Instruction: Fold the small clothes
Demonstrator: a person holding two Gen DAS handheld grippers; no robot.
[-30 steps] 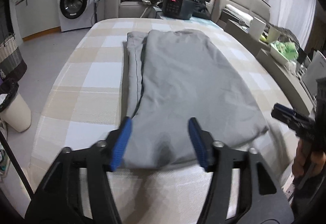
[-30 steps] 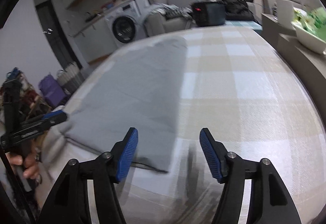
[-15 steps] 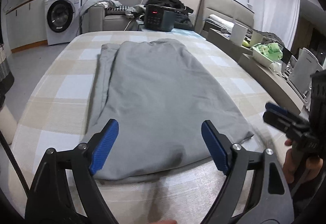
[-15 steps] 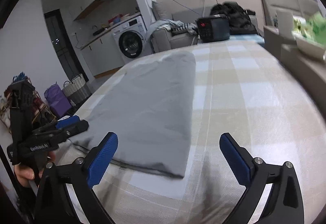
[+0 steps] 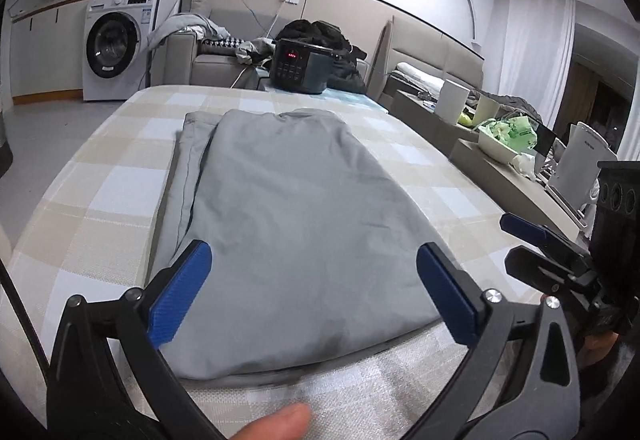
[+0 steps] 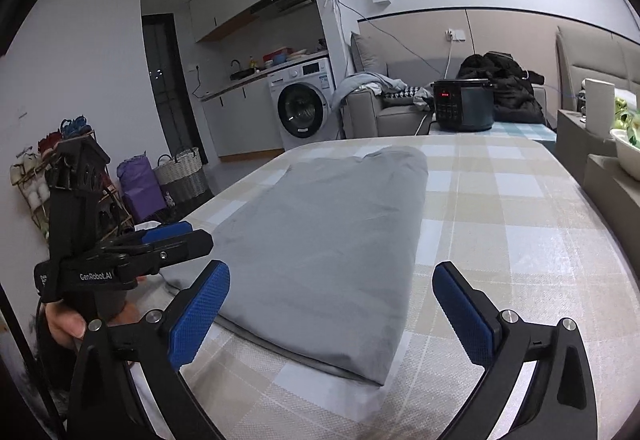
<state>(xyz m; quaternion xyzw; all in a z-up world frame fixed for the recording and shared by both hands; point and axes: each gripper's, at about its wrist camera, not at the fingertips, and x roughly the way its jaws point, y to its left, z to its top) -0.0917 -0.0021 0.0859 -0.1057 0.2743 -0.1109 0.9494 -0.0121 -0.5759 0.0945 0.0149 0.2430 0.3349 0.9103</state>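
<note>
A grey garment (image 5: 288,224) lies folded lengthwise and flat on the checked bed cover (image 5: 100,176), with its near hem toward me. My left gripper (image 5: 314,296) is open and empty, raised above the near hem. My right gripper (image 6: 330,310) is open and empty, raised above the garment's (image 6: 336,240) near right corner. The right gripper also shows at the right edge of the left wrist view (image 5: 536,240). The left gripper shows at the left of the right wrist view (image 6: 168,240).
A black cooker (image 5: 300,66) stands beyond the bed's far end. A washing machine (image 5: 116,44) and a sofa (image 5: 192,52) are at the back left. A low shelf with a bowl (image 5: 500,144) runs along the right. Baskets (image 6: 180,176) stand on the floor.
Both grippers opened wider and rose up and back from the garment's near edge. The garment lies as it did.
</note>
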